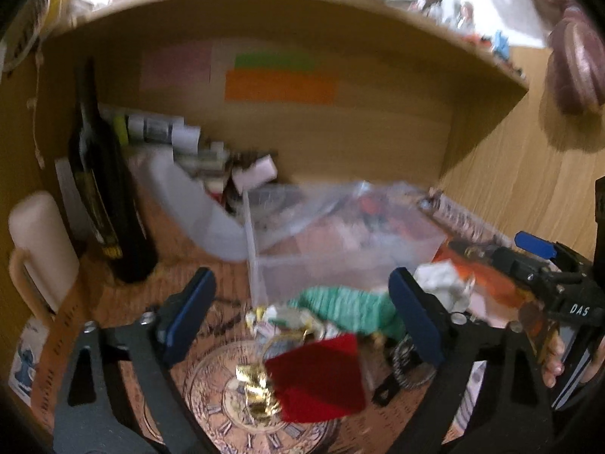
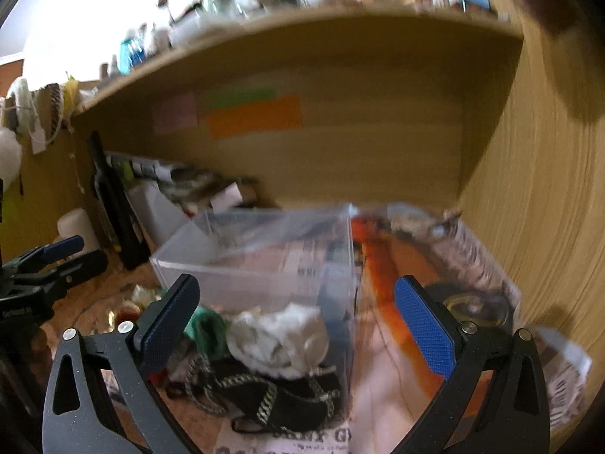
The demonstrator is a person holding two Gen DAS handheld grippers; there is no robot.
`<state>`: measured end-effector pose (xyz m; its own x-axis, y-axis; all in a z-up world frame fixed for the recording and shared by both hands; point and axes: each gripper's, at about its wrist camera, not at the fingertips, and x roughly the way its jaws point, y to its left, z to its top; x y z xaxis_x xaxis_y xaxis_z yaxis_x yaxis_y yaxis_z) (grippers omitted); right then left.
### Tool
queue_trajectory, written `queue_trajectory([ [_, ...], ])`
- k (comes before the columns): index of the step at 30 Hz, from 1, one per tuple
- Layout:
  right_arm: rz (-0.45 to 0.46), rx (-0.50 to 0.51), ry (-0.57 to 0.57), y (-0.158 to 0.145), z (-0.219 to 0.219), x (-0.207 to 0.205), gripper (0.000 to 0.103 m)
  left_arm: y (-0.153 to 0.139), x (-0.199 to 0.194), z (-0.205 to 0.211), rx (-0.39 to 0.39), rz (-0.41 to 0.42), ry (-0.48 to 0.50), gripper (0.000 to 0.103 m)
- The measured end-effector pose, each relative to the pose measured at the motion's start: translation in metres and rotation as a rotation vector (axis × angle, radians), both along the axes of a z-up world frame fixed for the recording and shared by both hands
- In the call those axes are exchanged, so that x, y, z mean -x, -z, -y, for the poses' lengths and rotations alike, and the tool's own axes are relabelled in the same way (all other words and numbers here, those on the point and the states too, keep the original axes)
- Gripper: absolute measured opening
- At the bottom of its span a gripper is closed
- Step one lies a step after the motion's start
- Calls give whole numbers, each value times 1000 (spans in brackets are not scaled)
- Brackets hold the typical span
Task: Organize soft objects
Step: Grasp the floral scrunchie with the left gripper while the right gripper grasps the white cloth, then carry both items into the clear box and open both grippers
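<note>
A pile of soft things lies on the desk in front of a clear plastic box [image 1: 340, 234] [image 2: 257, 261]. In the left wrist view I see a green knitted piece [image 1: 351, 308], a red cloth pouch [image 1: 317, 378] with gold trim, and a crumpled white cloth [image 1: 442, 283]. In the right wrist view the white cloth [image 2: 280, 336] sits above a black strap with chain trim [image 2: 276, 401], with the green piece [image 2: 204, 327] to its left. My left gripper [image 1: 302, 321] is open over the pile. My right gripper [image 2: 295, 329] is open around the white cloth.
A dark bottle [image 1: 102, 189] and a white mug [image 1: 38, 249] stand at the left under a wooden shelf [image 1: 264, 0]. A white tub [image 1: 193, 204] of clutter sits behind the box. A wooden wall [image 2: 548, 189] closes the right side. Newspaper and an orange sheet [image 2: 385, 287] lie right of the box.
</note>
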<state>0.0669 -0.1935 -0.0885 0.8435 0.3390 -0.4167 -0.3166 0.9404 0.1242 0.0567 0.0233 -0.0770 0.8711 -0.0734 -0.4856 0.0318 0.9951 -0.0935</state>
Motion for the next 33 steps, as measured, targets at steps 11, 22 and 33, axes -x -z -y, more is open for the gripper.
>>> queue_trajectory([
  [11,-158,27,-55,37,0,-24,81,44,-8,-16,39,-145,-13,91],
  [22,-243,29,-106,52,-9,-52,63,53,-48,-24,101,-209,15,74],
  [33,-247,15,-127,55,-9,-56,21,67,-57,-27,131,-235,47,31],
])
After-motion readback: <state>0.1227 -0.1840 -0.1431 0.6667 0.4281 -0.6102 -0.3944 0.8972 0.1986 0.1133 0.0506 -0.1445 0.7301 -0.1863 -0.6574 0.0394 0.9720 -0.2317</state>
